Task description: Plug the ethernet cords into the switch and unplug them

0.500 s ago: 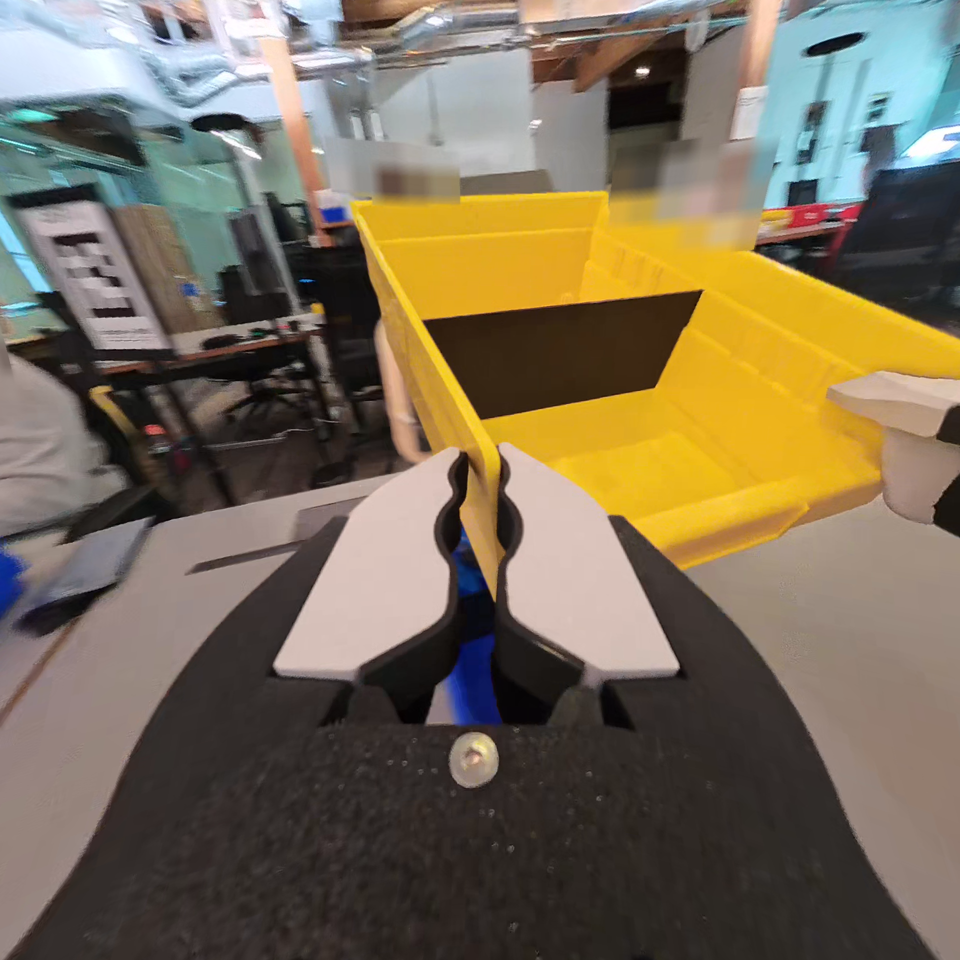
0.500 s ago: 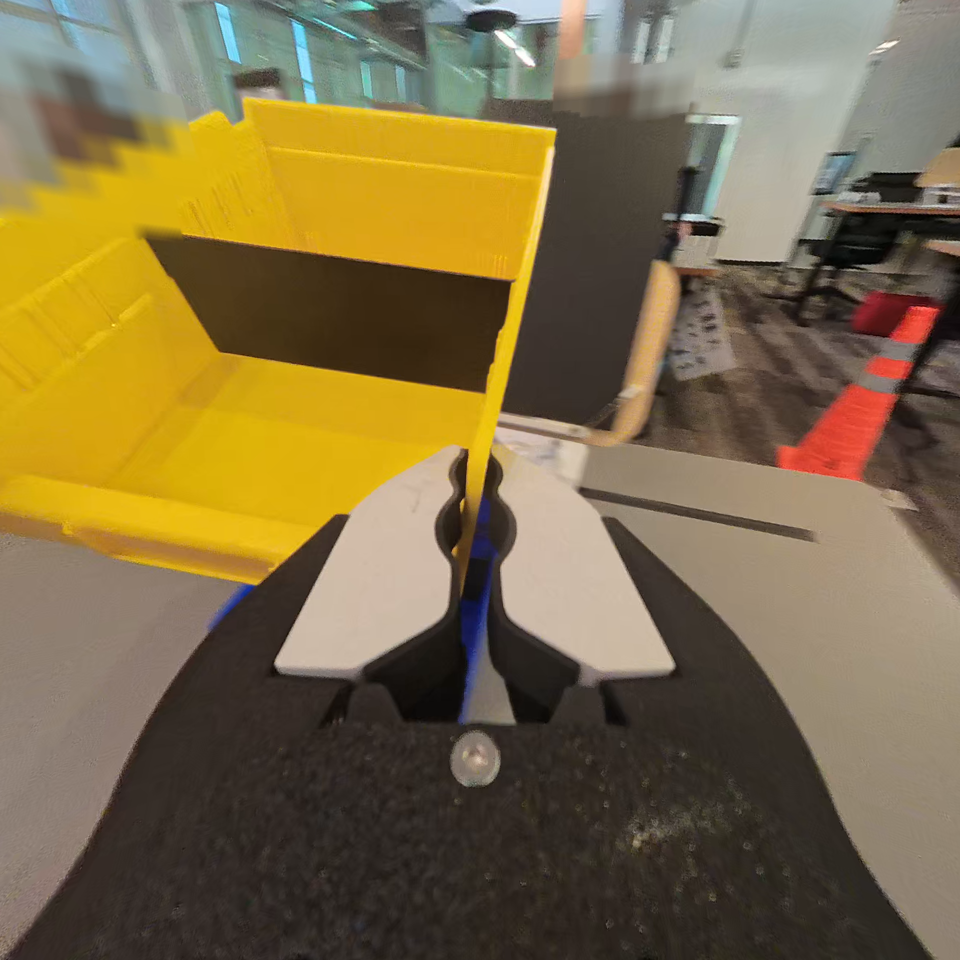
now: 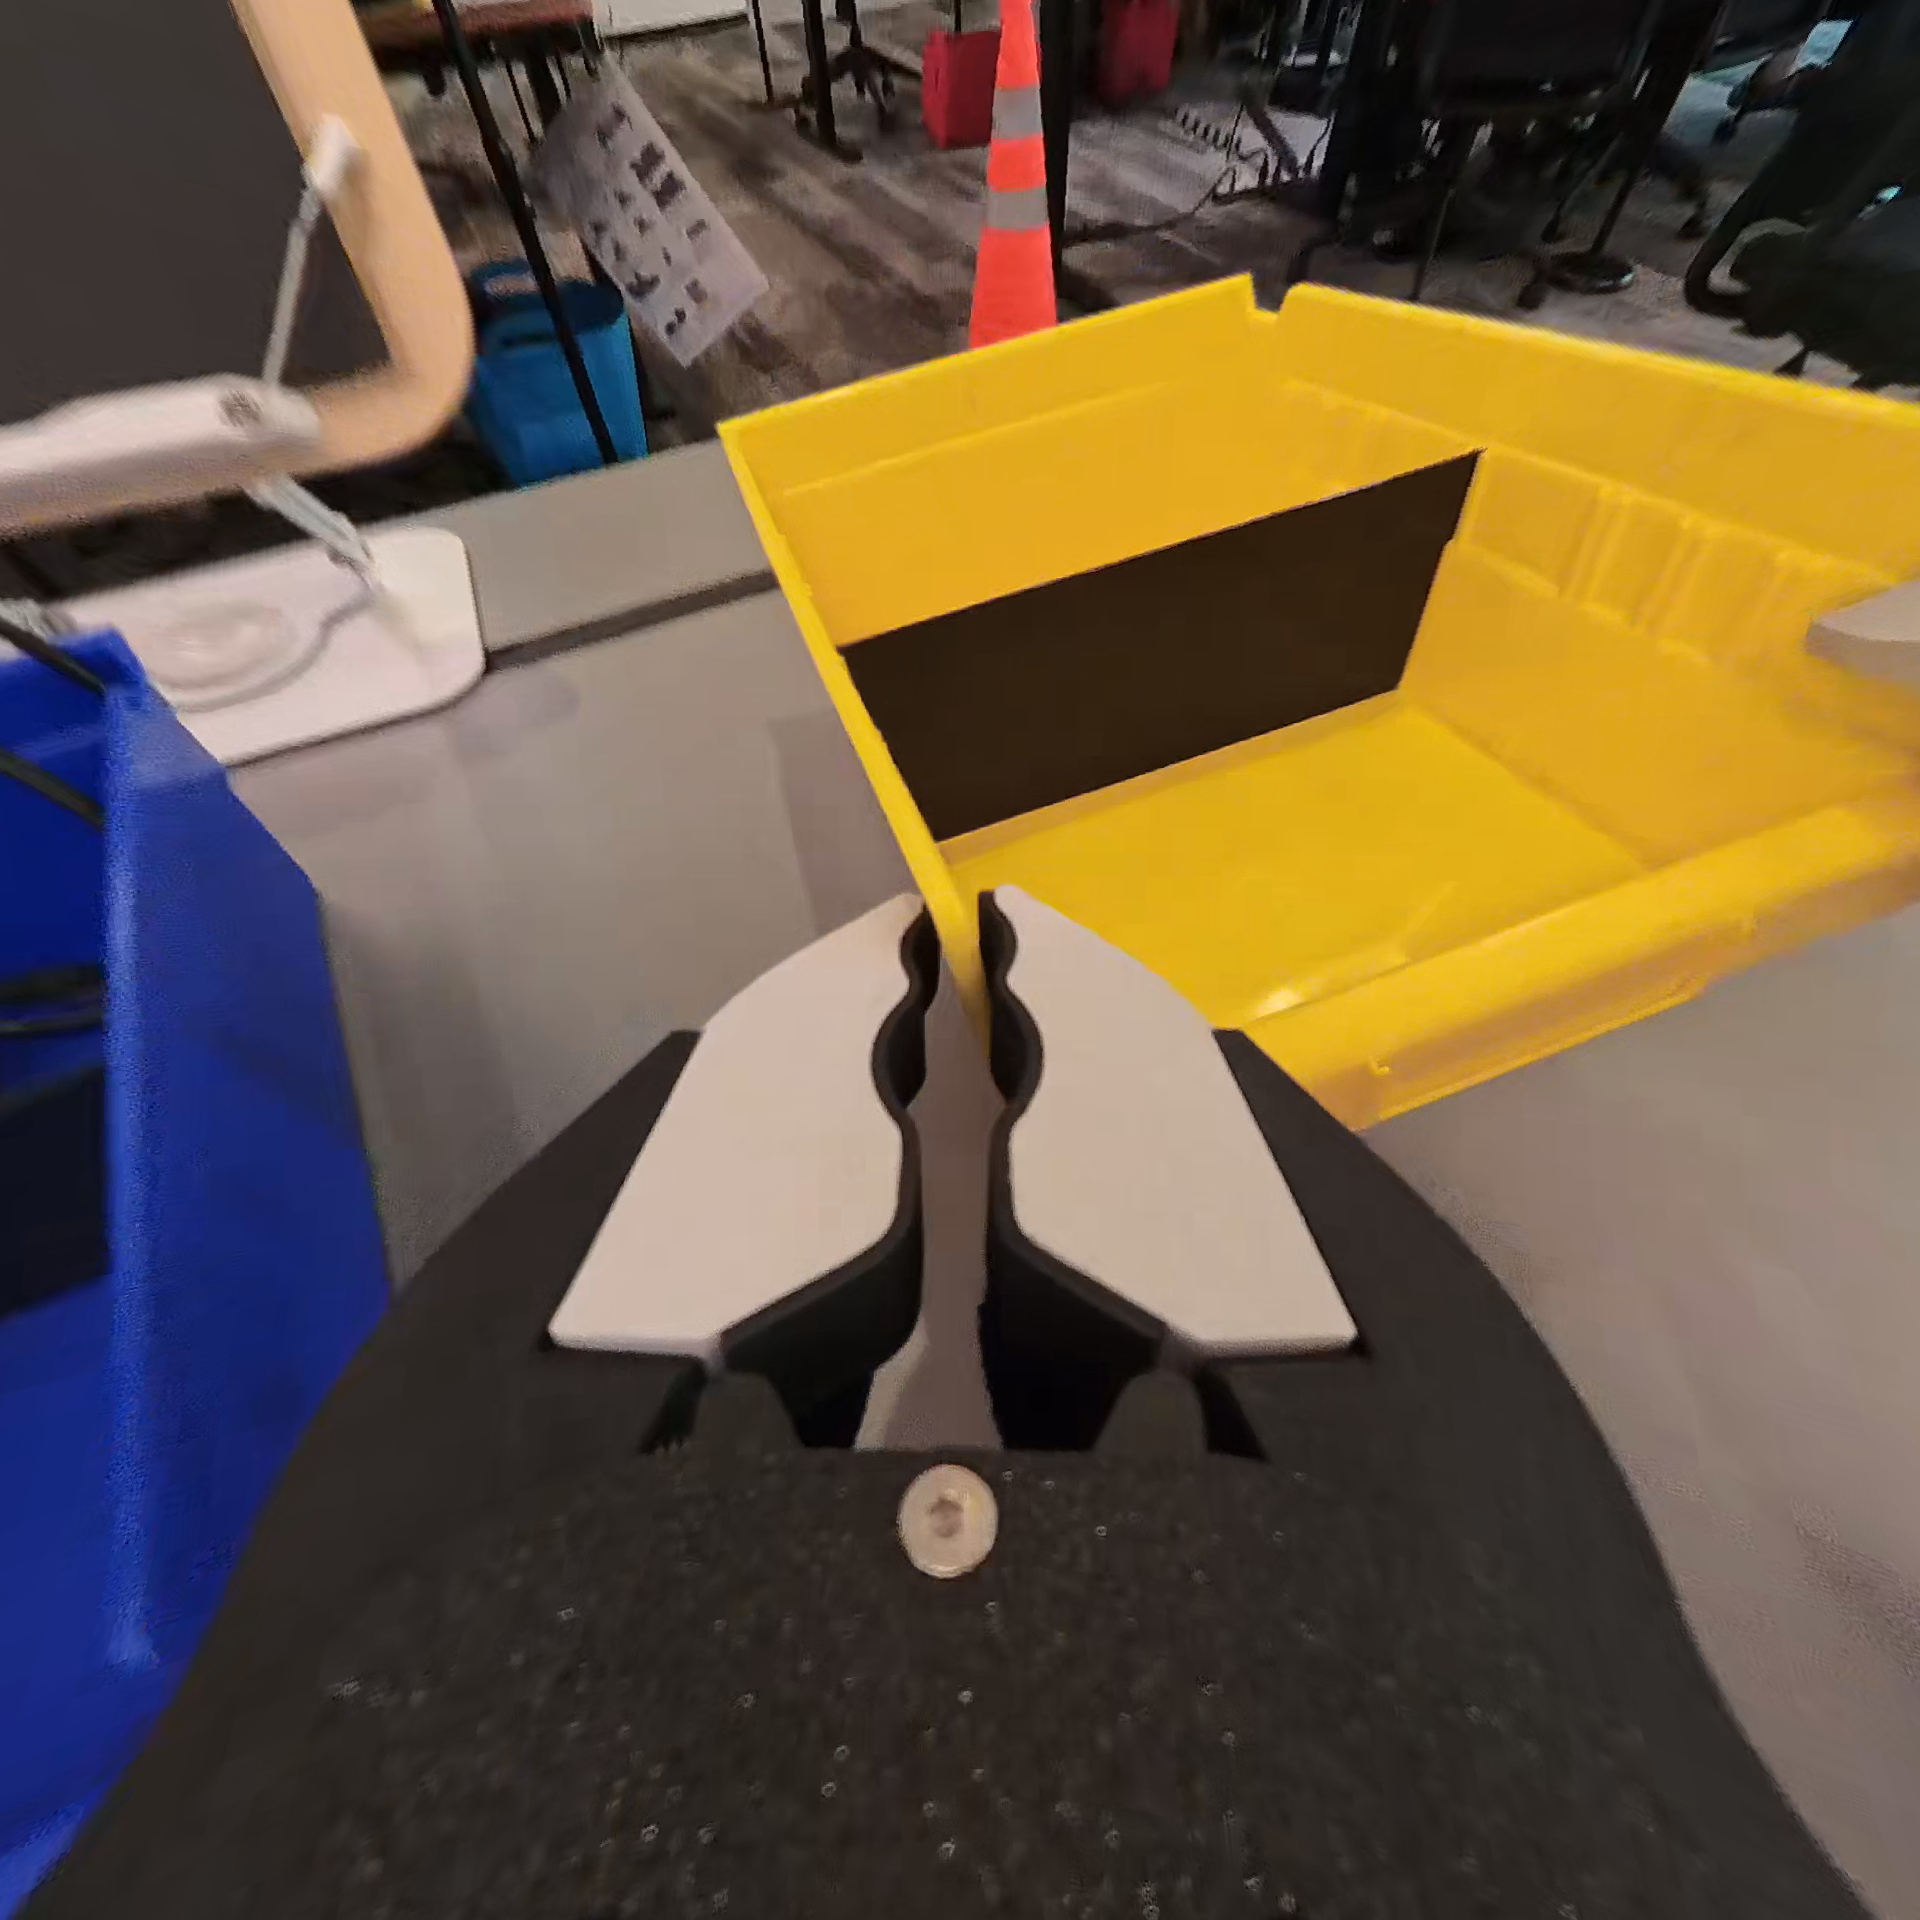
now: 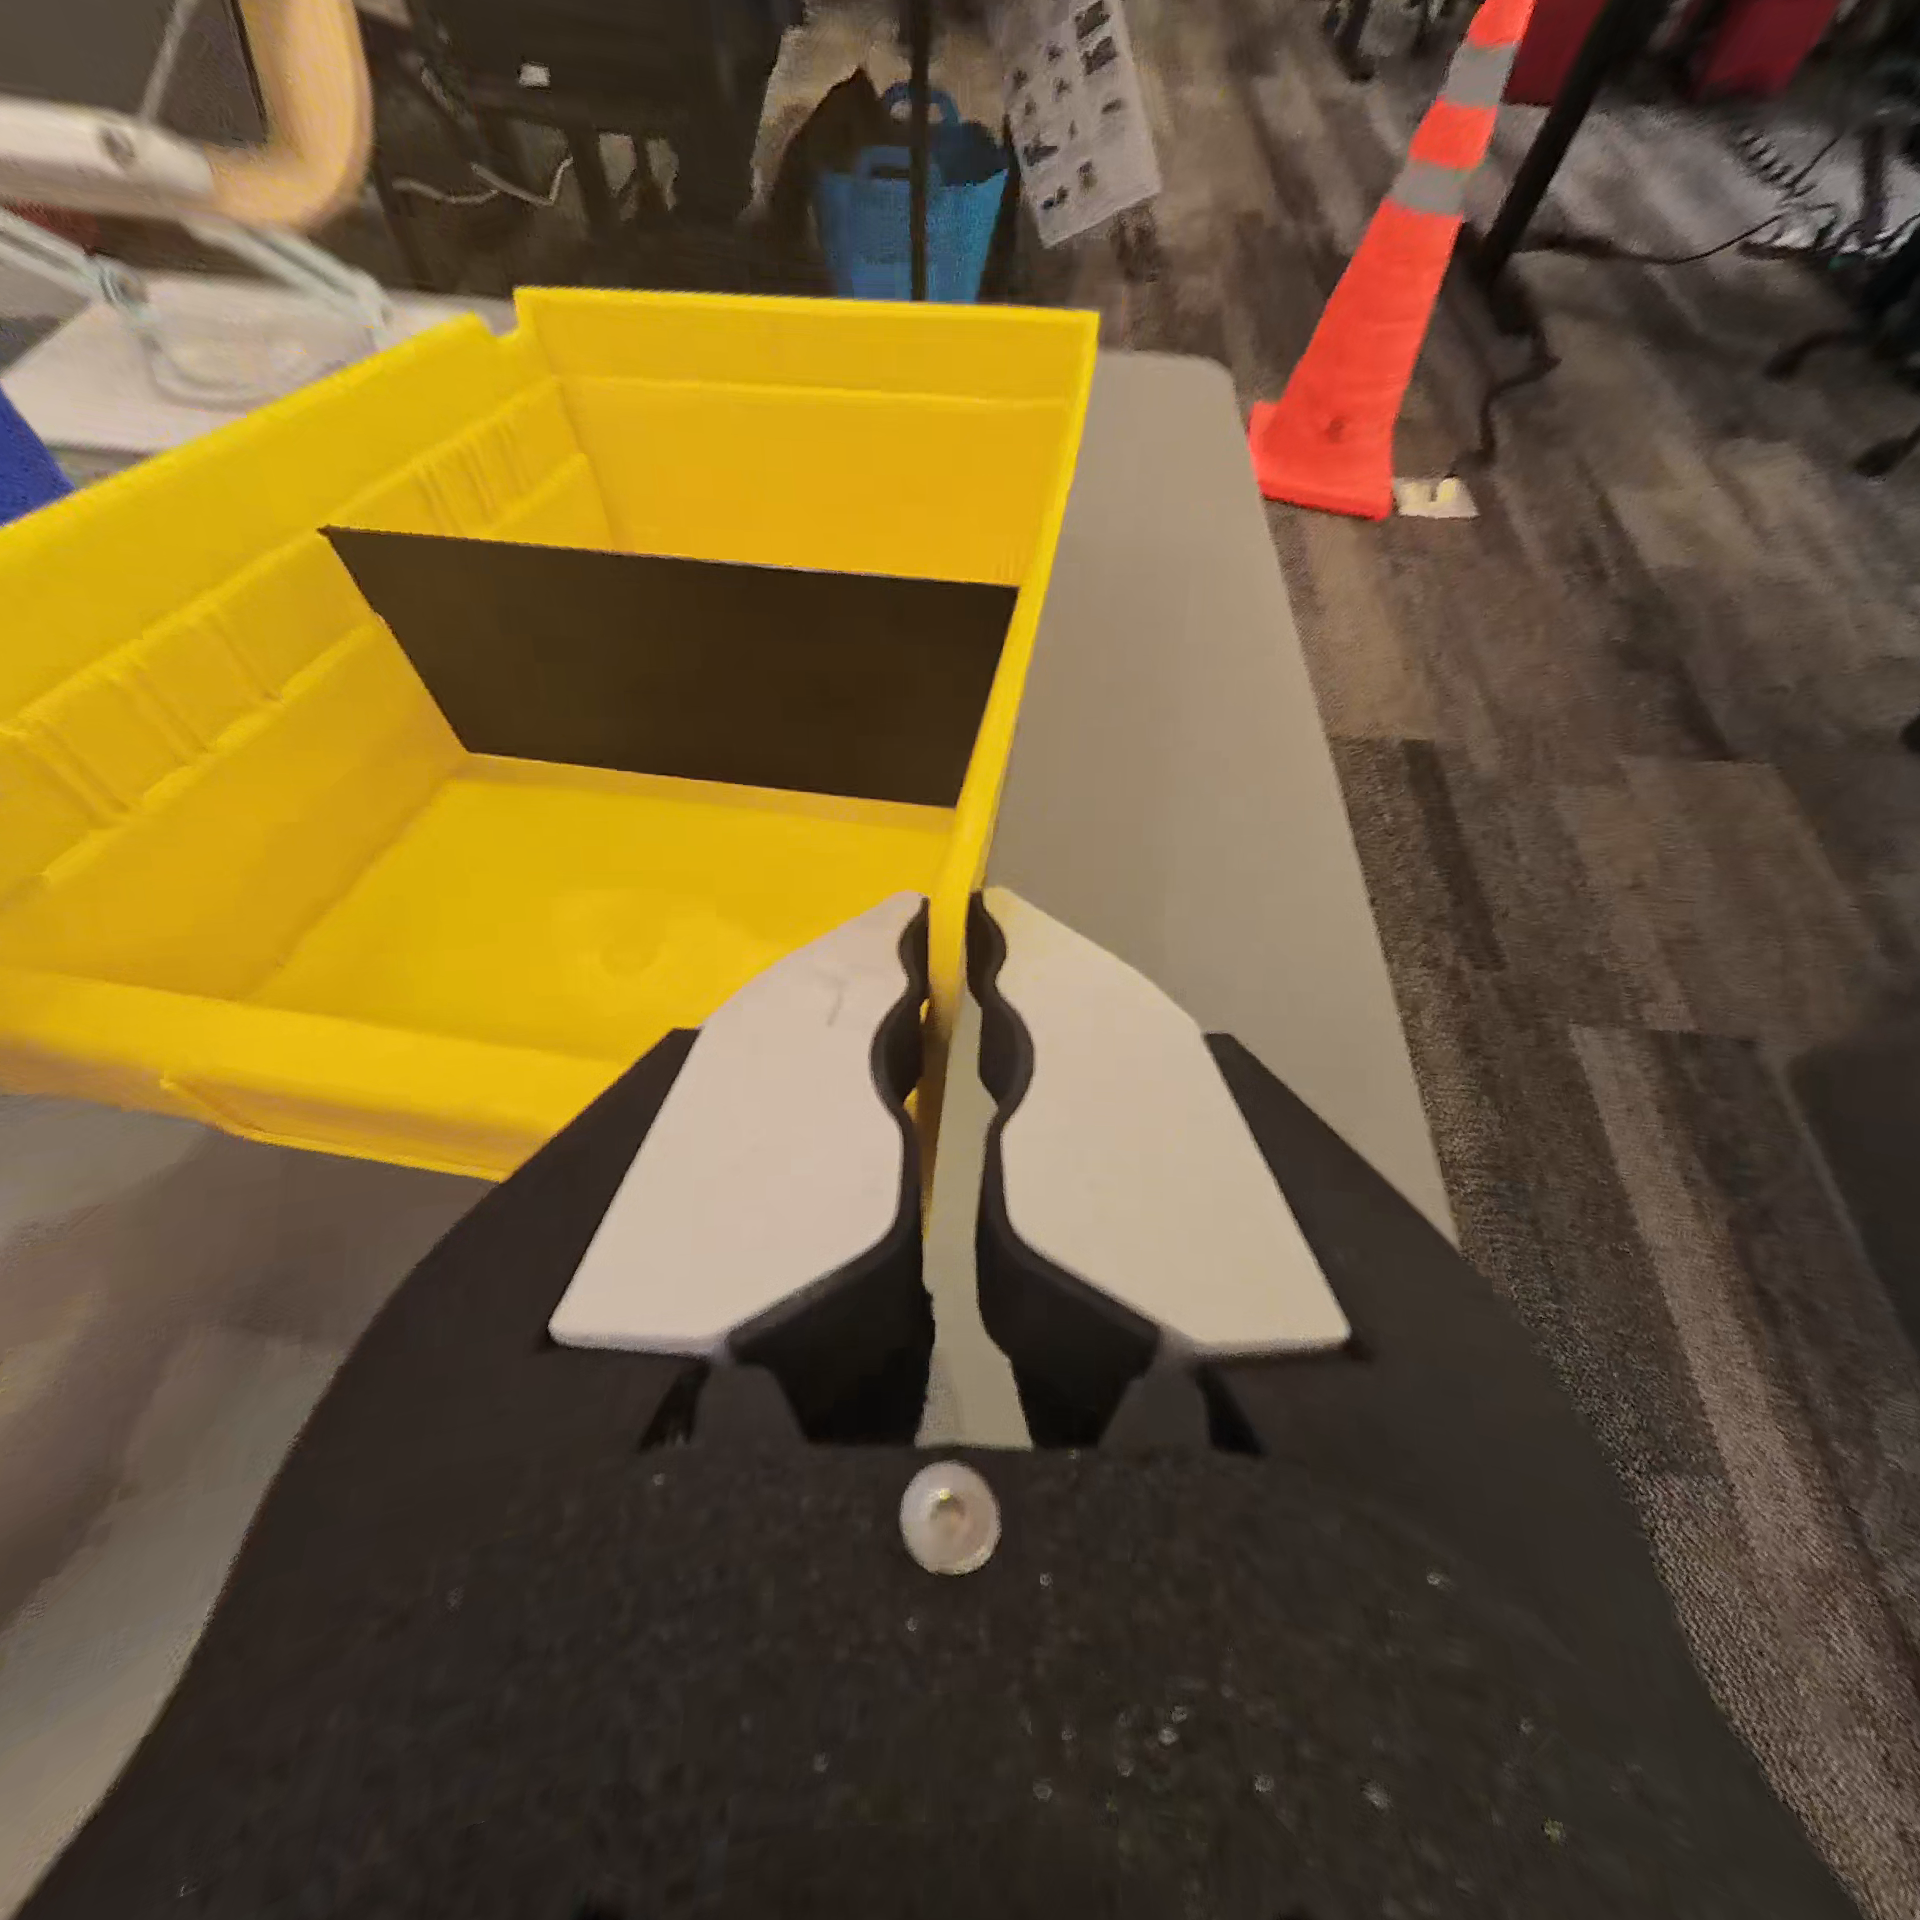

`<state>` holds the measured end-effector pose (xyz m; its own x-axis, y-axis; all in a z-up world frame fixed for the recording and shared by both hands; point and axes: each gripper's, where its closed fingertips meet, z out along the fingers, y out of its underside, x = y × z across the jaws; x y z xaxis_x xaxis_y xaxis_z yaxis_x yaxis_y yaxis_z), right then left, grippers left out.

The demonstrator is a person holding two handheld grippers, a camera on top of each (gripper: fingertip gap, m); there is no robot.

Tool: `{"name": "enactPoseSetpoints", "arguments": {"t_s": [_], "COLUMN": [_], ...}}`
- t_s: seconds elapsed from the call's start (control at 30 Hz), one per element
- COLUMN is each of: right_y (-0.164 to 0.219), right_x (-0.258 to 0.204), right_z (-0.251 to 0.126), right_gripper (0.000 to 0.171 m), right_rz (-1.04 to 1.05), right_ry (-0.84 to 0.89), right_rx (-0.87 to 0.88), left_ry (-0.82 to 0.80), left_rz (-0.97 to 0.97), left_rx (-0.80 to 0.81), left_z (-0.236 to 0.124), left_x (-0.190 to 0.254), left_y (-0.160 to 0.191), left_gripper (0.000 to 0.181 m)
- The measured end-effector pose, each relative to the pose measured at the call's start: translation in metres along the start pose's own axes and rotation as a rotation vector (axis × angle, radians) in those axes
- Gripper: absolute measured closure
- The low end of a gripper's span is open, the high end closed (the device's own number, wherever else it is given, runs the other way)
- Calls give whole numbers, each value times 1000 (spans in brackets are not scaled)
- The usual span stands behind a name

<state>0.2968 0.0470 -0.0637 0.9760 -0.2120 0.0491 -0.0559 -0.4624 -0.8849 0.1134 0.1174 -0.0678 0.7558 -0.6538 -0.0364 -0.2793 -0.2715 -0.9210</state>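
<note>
The yellow bin (image 3: 1299, 914) is held by both side walls: the left tool (image 3: 961, 925) is closed on the left wall and the right tool (image 4: 948, 920) on the right wall. The bin should be kept level and set down gently on the grey table (image 3: 582, 831). No ethernet cords or switch are seen; the bin's front compartment is empty.

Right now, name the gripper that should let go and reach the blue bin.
Left. The blue bin sits right beside the left gripper; the right gripper grips the far wall of the yellow bin, across from it.
</note>
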Motion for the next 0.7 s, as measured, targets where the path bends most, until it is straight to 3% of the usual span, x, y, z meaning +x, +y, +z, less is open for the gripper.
{"name": "enactPoseSetpoints", "arguments": {"t_s": [0.2,0.33,0.4,0.43,0.57,0.7], "right_y": [69,68,63,55,11,-28], "right_x": [-9,-8,-1,2,-10,-113], "right_z": [25,29,23,16,-26,-50], "right_gripper": [166,167,142,133,130,125], "right_rz": [-23,25,-41,-80,-182,-198], "right_ry": [-88,-82,-23,13,112,-77], "right_rx": [-58,-23,-23,1,108,210], "left_ry": [-32,56,95,101,52,-91], "left_rz": [-6,20,54,86,118,-48], "left_rx": [-43,-9,14,46,126,181], "left_z": [-5,-12,-26,-38,-101,-164], "left_x": [9,21,18,10,-59,-163], "left_y": [58,64,56,49,22,22], "left_gripper": [172,162,154,149,148,153]}}
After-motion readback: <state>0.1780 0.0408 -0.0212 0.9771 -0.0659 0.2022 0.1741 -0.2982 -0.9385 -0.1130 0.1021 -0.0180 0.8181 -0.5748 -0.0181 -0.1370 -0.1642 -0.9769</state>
